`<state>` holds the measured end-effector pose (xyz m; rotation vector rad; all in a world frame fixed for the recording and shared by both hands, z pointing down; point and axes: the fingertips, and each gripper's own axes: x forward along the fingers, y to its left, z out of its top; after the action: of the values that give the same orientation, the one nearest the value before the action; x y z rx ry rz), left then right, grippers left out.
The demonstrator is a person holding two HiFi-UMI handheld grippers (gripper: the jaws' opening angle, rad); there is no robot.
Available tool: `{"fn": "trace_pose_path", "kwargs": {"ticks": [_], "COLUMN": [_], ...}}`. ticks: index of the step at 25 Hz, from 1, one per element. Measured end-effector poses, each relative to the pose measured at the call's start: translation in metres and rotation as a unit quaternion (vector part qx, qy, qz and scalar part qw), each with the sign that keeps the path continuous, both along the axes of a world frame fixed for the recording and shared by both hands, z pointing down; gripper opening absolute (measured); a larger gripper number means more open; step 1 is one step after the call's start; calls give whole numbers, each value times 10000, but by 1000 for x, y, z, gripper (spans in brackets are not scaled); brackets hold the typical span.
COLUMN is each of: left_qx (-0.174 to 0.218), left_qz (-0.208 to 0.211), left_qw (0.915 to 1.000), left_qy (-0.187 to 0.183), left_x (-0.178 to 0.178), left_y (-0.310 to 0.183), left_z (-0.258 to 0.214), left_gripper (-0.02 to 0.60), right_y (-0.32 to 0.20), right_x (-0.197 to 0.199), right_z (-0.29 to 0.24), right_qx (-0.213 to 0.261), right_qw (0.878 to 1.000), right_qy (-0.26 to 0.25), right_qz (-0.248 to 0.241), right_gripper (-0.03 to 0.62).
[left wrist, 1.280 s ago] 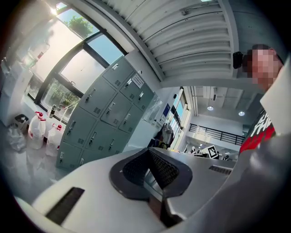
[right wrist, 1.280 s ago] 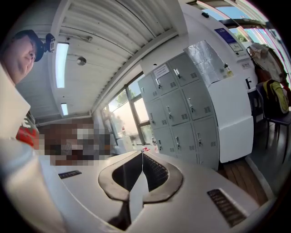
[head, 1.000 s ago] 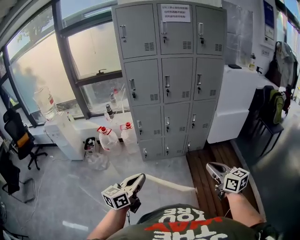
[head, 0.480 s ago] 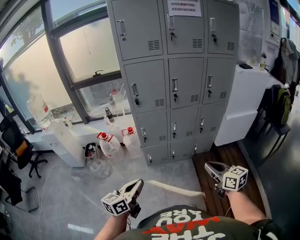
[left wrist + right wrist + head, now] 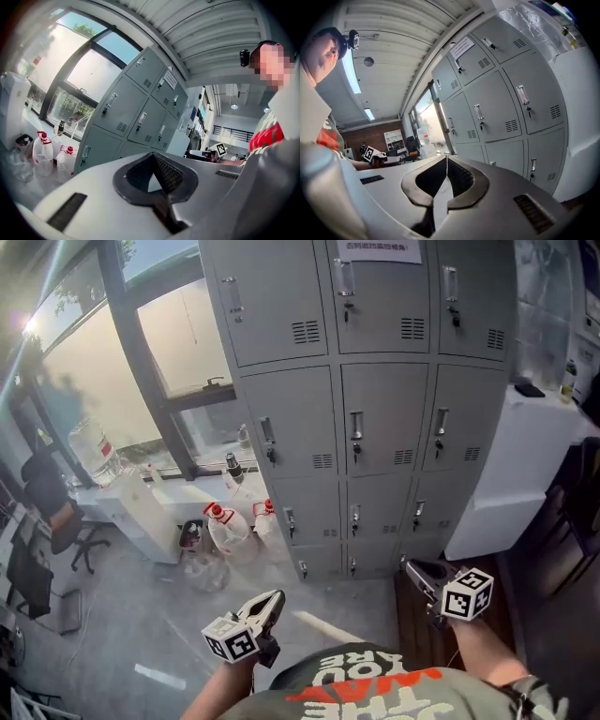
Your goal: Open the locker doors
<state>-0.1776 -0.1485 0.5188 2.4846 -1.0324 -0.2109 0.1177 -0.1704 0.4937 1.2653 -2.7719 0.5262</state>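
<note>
A grey metal locker cabinet [image 5: 384,427] stands straight ahead, three columns wide, every door shut, each with a small handle and lock such as the one on the middle door [image 5: 356,427]. A paper notice is stuck on the top middle door. My left gripper [image 5: 277,596] is held low by my waist, shut and empty, well short of the lockers. My right gripper [image 5: 410,568] is also low and shut with nothing in it. The left gripper view shows the shut tips [image 5: 152,154] pointing at the lockers [image 5: 126,108]. The right gripper view shows its tips [image 5: 446,157] touching before the lockers [image 5: 501,108].
Two jugs with red caps [image 5: 225,526] stand on the floor left of the cabinet, beside a white unit [image 5: 150,512] with a large water bottle [image 5: 94,451]. A white cabinet [image 5: 516,474] adjoins the lockers on the right. An office chair [image 5: 56,512] is far left.
The lockers have grown larger and nearer in the head view. Both grippers stay low by my body and shut.
</note>
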Motion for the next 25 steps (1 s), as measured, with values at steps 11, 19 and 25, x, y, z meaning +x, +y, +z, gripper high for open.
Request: {"fn": "trace_pose_path", "kwargs": {"ticks": [11, 19, 25], "left_qx": [137, 653, 881], "left_qz": [-182, 289, 416], "left_qw": [9983, 9919, 9869], "left_qy": [-541, -1046, -1283], "left_x": [126, 139, 157], "left_y": [-102, -181, -255], "left_z": [-13, -40, -70], "left_gripper": [6, 6, 8], "right_y": [-86, -109, -114], "right_x": [94, 82, 79], "right_z": [-14, -20, -26], "right_qx": [78, 161, 162], "right_qw": [9992, 9998, 9995], "right_qy": [75, 87, 145], "right_qz": [-386, -53, 233], "right_gripper": [36, 37, 37]}}
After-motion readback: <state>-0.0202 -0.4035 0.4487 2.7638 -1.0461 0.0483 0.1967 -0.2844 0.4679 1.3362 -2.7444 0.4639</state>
